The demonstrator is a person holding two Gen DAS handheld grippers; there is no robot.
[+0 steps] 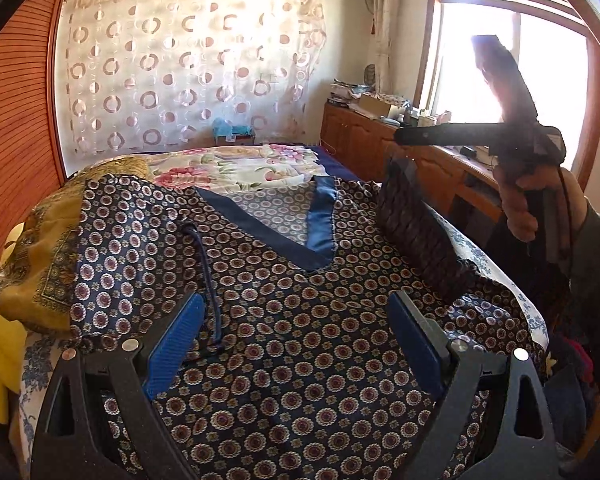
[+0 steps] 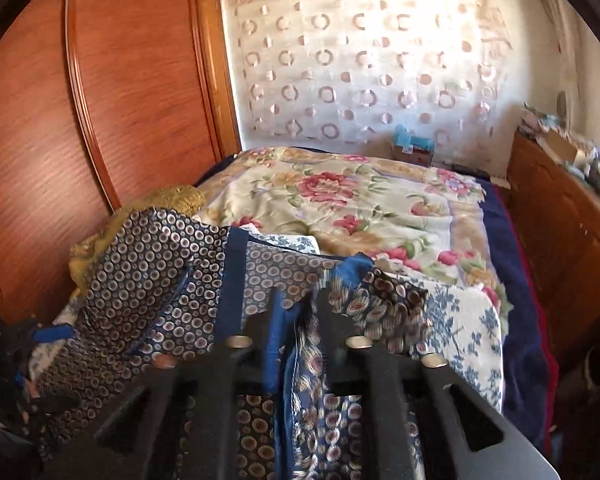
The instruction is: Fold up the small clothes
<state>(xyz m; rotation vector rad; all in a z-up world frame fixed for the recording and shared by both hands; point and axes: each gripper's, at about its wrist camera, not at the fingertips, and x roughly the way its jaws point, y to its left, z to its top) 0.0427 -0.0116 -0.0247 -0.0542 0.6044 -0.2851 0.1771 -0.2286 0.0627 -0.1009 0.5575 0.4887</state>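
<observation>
A navy patterned garment (image 1: pixel 284 312) with a blue V-neck band (image 1: pixel 319 216) lies spread on the bed. My left gripper (image 1: pixel 296 340) hovers just above its chest, fingers wide open and empty; a dark cord (image 1: pixel 208 280) lies by the left finger. My right gripper (image 2: pixel 300 312) is shut on a fold of the same garment (image 2: pixel 363 304) and lifts its right edge. In the left wrist view the right gripper (image 1: pixel 399 172) shows at the right, held in a hand, with a dark flap of cloth (image 1: pixel 419 236) hanging from it.
A floral quilt (image 2: pixel 359 204) covers the far bed. A mustard cloth (image 1: pixel 40 256) lies at the garment's left. A wooden wardrobe (image 2: pixel 100 100) stands left, a wooden cabinet (image 1: pixel 363 140) with clutter right under the window. A blue-white floral sheet (image 2: pixel 463 328) lies beneath.
</observation>
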